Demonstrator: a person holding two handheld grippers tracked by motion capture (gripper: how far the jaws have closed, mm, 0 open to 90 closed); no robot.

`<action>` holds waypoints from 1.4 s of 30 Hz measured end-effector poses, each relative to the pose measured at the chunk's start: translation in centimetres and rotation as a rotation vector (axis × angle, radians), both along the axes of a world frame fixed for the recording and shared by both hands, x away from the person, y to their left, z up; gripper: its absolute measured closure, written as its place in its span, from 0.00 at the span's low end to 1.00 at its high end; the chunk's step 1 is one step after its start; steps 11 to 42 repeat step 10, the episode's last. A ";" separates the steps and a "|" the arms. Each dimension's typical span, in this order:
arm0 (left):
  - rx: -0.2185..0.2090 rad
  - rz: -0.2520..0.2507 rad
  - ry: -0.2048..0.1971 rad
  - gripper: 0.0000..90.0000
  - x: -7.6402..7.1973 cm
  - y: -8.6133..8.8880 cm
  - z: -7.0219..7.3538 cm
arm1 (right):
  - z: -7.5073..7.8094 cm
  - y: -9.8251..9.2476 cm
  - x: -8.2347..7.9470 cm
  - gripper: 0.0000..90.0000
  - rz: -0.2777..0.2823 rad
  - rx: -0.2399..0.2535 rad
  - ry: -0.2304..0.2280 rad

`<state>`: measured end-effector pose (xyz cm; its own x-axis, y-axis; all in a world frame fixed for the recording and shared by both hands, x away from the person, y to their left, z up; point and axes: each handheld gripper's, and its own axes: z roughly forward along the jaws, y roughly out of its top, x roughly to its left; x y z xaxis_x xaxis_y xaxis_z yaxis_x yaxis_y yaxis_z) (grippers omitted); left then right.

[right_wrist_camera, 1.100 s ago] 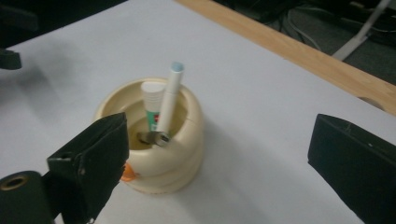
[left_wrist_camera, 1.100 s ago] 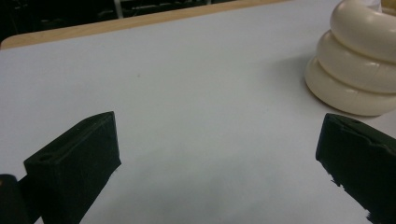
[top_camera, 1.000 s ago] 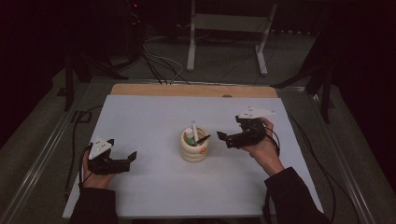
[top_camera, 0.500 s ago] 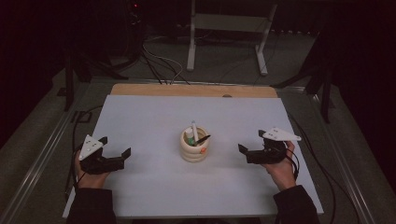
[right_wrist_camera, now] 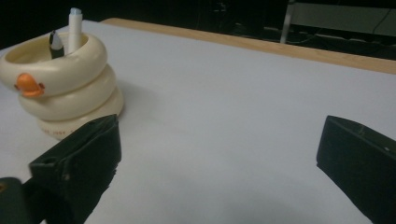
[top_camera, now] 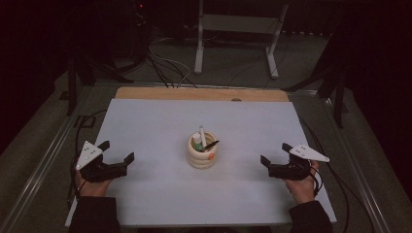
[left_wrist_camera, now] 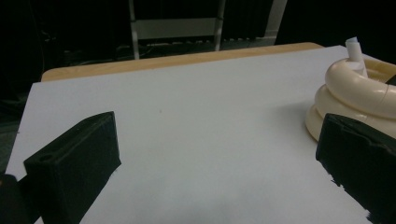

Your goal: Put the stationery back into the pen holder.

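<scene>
Pen holder (top_camera: 202,151) stands upright on the desk (top_camera: 145,121) midway between both empty, wide-open claws, inward of the right claw (top_camera: 273,154) and the left claw (top_camera: 116,151).

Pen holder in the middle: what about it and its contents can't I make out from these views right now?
- Cream pen holder: its inside and the lower ends of the white marker and dark pen are hidden by its wall in the high view.
- Green item in it: too small to identify there.
- Left gripper view: the holder is cut off by the right edge and its jaw.
- Print near the base: too blurred to read.
</scene>
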<state>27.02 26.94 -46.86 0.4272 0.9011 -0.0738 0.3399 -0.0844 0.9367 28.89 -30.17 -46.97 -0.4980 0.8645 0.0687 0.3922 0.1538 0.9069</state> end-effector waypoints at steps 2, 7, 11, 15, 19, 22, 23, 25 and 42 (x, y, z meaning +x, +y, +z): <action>-0.002 0.002 -0.008 0.00 0.0 -0.1 0.1 | -0.1 -0.1 0.1 0.00 0.000 0.008 -0.007; 0.003 0.008 -0.005 0.00 0.0 -0.1 -0.1 | -0.6 -0.1 0.3 0.00 -0.008 0.015 -0.001; 0.011 0.010 0.003 0.00 0.0 -0.2 -0.2 | -0.6 -0.1 0.3 0.00 -0.002 0.020 0.005; 0.011 0.010 0.003 0.00 0.0 -0.2 -0.2 | -0.6 -0.1 0.3 0.00 -0.002 0.020 0.005; 0.011 0.010 0.003 0.00 0.0 -0.2 -0.2 | -0.6 -0.1 0.3 0.00 -0.002 0.020 0.005; 0.011 0.010 0.003 0.00 0.0 -0.2 -0.2 | -0.6 -0.1 0.3 0.00 -0.002 0.020 0.005; 0.011 0.010 0.003 0.00 0.0 -0.2 -0.2 | -0.6 -0.1 0.3 0.00 -0.002 0.020 0.005; 0.011 0.010 0.003 0.00 0.0 -0.2 -0.2 | -0.6 -0.1 0.3 0.00 -0.002 0.020 0.005; 0.011 0.010 0.003 0.00 0.0 -0.2 -0.2 | -0.6 -0.1 0.3 0.00 -0.002 0.020 0.005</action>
